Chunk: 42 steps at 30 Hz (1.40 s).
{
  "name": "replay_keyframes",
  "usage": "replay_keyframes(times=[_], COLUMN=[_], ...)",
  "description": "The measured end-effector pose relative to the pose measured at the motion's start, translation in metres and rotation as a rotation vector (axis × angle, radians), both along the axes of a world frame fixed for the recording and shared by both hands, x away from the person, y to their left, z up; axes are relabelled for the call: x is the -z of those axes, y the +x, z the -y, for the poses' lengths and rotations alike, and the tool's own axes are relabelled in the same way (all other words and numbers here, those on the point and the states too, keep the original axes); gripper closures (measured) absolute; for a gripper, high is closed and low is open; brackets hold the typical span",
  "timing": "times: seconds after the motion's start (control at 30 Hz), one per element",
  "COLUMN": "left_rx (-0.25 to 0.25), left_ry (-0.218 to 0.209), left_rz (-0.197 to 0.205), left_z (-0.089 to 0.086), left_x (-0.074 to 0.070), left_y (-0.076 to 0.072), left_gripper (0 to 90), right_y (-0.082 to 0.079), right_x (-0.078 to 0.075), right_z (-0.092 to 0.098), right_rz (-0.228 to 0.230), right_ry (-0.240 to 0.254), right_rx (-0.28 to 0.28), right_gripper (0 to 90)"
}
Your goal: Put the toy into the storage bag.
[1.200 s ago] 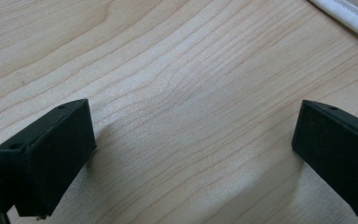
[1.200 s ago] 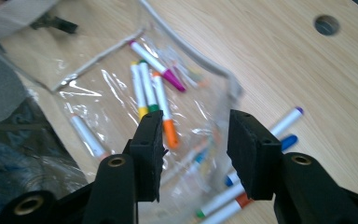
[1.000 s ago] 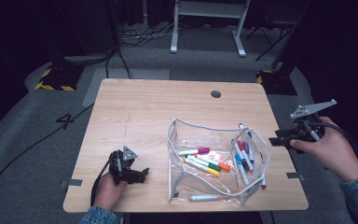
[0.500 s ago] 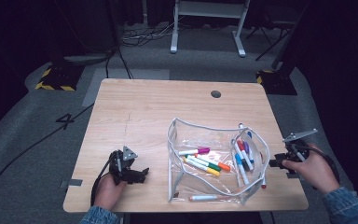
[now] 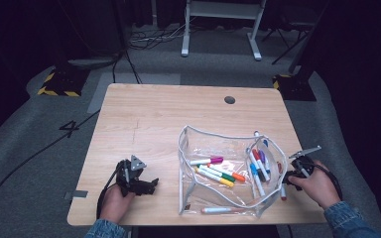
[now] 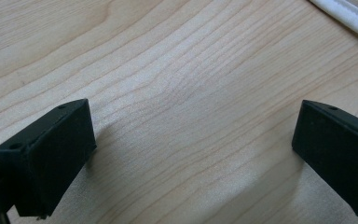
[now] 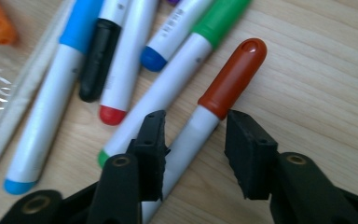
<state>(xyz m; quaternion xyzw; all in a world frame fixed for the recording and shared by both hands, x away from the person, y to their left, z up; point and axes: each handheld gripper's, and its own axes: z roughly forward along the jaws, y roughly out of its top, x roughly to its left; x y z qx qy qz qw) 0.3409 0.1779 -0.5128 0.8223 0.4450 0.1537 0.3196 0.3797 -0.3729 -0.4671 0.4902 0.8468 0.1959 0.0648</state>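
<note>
I am closing my right gripper [image 7: 193, 149] around the red-capped marker [image 7: 214, 105] lying on the table [image 7: 317, 79] beside the pouch [image 5: 218, 141]; the pads aren't pressing yet. The green marker [image 7: 179, 70] is touching it and could get snagged. My left gripper [image 6: 191, 154] is resting spread and empty.

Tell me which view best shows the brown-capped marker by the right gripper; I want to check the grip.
The right gripper view: the brown-capped marker lies between the right gripper's jaws, which have just been closing with gaps still visible. The high view shows it small beside the clear pouch; the left gripper view looks at bare table.
</note>
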Motion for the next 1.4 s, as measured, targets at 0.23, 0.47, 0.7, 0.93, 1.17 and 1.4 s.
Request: replay_keyframes(times=[0.23,0.47,0.7,0.93,1.17,1.4], left_rx=[0.000,0.000,0.000,0.000,0.000,0.000], left_ry=[0.000,0.000,0.000,0.000,0.000,0.000], left_rz=[0.000,0.000,0.000,0.000,0.000,0.000], left_z=[0.000,0.000,0.000,0.000,0.000,0.000], left_x=[0.000,0.000,0.000,0.000,0.000,0.000], left_y=[0.000,0.000,0.000,0.000,0.000,0.000], left_gripper=[0.0,0.0,0.0,0.0,0.0,0.0], right_y=[0.003,0.001,-0.002,-0.007,-0.014,-0.019], right_x=[0.002,-0.008,-0.056,-0.117,-0.166,-0.205], right_z=[0.018,0.028,0.024,0.010,-0.016,-0.061], right_rz=[-0.025,-0.031,0.036,0.106,0.167,0.201], right_ry=[-0.046,-0.009,0.047,0.069,0.048,0.060], right_rx=[0.136,0.157,0.090,0.002,-0.106,-0.259], right_gripper=[77.0,77.1,77.2,77.2,77.2,77.2])
